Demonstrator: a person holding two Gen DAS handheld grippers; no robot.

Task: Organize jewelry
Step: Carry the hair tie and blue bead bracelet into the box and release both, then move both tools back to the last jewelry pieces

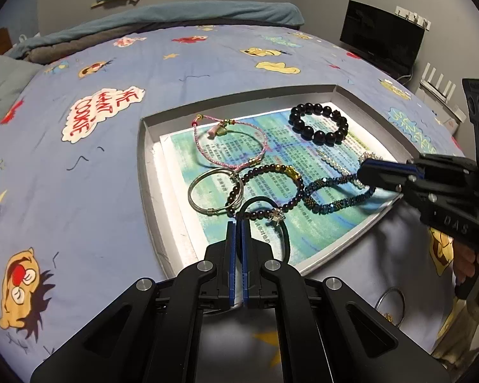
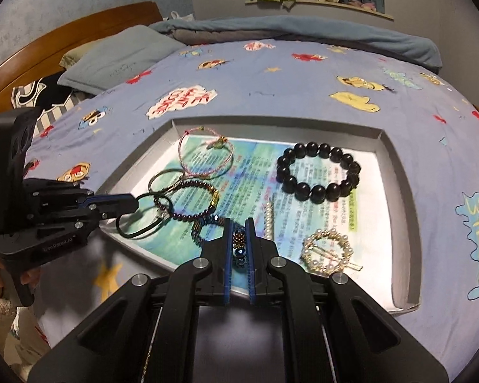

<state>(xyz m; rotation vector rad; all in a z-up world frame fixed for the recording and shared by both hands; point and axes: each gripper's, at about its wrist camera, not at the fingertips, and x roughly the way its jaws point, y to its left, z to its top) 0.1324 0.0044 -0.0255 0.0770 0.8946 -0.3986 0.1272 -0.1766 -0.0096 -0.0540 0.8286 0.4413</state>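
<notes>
Clamped in the left tool (image 1: 238, 223), the black hair tie (image 1: 284, 239) is best lowered clear of the blue beaded bracelet (image 2: 239, 242) pinched by the right tool (image 2: 239, 223), inside the tray (image 2: 399, 159).

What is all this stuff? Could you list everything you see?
Bedspread: one, blue cartoon print, underneath.
Tray: one, grey, on bedspread.
Printed sheet: one, blue-green, lining tray.
Big-bead bracelet: one, black, tray's far right.
Cord bracelet: one, pink, far left.
Bangle: one, silver, left.
Small-bead bracelet: one, dark purple, middle.
Pearl clip: one, gold-white, near right.
Pearl strand: one, white, centre.
Hair tie: one, black, in left tool.
Woven-bead bracelet: one, blue, in right tool.
Left tool: one, black, shut on hair tie.
Right tool: one, black, shut on woven-bead bracelet.
</notes>
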